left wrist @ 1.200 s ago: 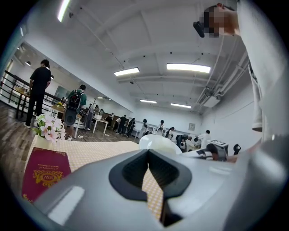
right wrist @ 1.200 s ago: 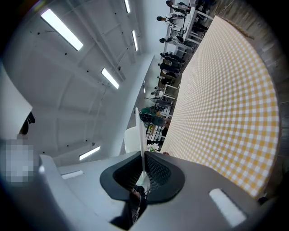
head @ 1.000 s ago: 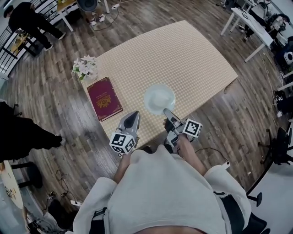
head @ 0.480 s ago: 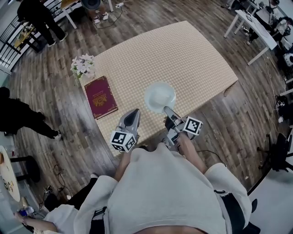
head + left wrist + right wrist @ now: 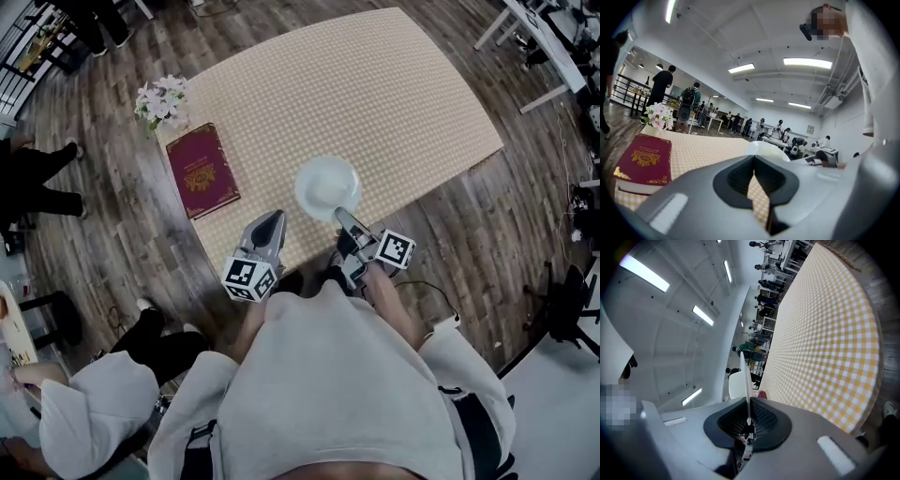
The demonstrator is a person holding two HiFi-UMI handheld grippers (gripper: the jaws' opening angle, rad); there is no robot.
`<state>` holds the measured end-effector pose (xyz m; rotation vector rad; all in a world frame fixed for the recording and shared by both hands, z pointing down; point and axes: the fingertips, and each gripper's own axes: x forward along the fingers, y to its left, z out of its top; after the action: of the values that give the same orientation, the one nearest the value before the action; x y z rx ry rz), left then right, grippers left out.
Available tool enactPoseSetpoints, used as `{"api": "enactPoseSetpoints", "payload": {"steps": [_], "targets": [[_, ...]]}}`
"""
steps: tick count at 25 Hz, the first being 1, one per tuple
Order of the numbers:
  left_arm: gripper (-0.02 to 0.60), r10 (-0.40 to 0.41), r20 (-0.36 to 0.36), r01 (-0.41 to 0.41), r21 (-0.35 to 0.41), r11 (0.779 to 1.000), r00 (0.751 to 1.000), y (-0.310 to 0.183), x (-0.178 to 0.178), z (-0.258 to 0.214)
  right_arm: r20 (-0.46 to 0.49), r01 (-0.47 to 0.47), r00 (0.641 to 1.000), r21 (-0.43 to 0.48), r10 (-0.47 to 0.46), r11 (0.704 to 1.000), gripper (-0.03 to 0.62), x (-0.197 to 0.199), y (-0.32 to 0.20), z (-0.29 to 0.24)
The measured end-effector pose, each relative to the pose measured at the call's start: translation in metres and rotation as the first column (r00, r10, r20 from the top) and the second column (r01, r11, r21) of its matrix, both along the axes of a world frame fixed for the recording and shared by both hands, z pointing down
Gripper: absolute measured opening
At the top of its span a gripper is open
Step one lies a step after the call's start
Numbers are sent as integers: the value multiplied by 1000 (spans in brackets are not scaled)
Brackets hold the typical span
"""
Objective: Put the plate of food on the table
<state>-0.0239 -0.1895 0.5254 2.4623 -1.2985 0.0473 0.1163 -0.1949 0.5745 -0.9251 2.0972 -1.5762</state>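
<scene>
A white plate (image 5: 326,186) is over the near part of the table (image 5: 412,103), which has a yellow-and-white checked cloth. I make out no food on it. My right gripper (image 5: 340,217) is shut on the plate's near rim. In the right gripper view the plate (image 5: 746,376) shows edge-on, running into the jaws of that gripper (image 5: 748,422). Whether the plate rests on the cloth I cannot tell. My left gripper (image 5: 273,217) is shut and empty, left of the plate at the table's near edge. In the left gripper view this gripper (image 5: 753,163) points at the plate (image 5: 767,149).
A maroon book (image 5: 202,171) lies at the table's left edge, with a small bunch of flowers (image 5: 161,101) behind it. Both show in the left gripper view, the book (image 5: 644,161) and the flowers (image 5: 658,115). People stand on the wooden floor to the left (image 5: 42,178) and lower left (image 5: 89,412).
The head view has shifted, so the table sits higher in the picture. Both grippers and the plate stay about where they were. A person in a grey hood has come in at lower left.
</scene>
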Motion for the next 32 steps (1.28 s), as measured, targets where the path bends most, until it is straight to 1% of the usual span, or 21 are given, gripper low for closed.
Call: {"api": "enactPoseSetpoints", "payload": {"steps": [6,13,18,21,25,26,27,29,30,32], "targets": [[8,4,-6,-5,-69,998,1000,0,-1,26,-7,1,1000,-97,-1,995,14,-3,8,32],[9,15,-19,-18,-124,992,1000,-1,-4,53,8,14,1000,-147,-13,989,12,-17,16,54],[8,10,-21,-13,-149,989,1000,-2,-9,63,-7,11,1000,-192,-13,981,14,-20,15,73],[8,0,-18,-3,-155,988,1000,-4,-14,64,-15,13,1000,-198,-16,980,14,-21,5,80],[8,-14,-16,11,-159,987,1000,-8,-20,65,-21,33,999,-173,-37,984,14,-28,-16,86],[8,-17,-15,14,-161,987,1000,-9,-21,65,-29,31,999,-183,-37,983,14,-30,-21,90],[9,-20,-15,17,-164,986,1000,-10,-23,65,-42,18,999,-223,-28,975,14,-30,-24,98],[8,-26,-16,23,-170,985,1000,-12,-25,67,-58,-19,998,-324,0,946,14,-29,-30,115],[8,-28,-15,25,-173,985,999,-12,-26,69,-50,-26,999,-344,10,939,14,-31,-36,120],[8,-35,-12,32,-178,984,999,-13,-29,70,-16,-30,1000,-353,26,935,14,-35,-53,124]]}}
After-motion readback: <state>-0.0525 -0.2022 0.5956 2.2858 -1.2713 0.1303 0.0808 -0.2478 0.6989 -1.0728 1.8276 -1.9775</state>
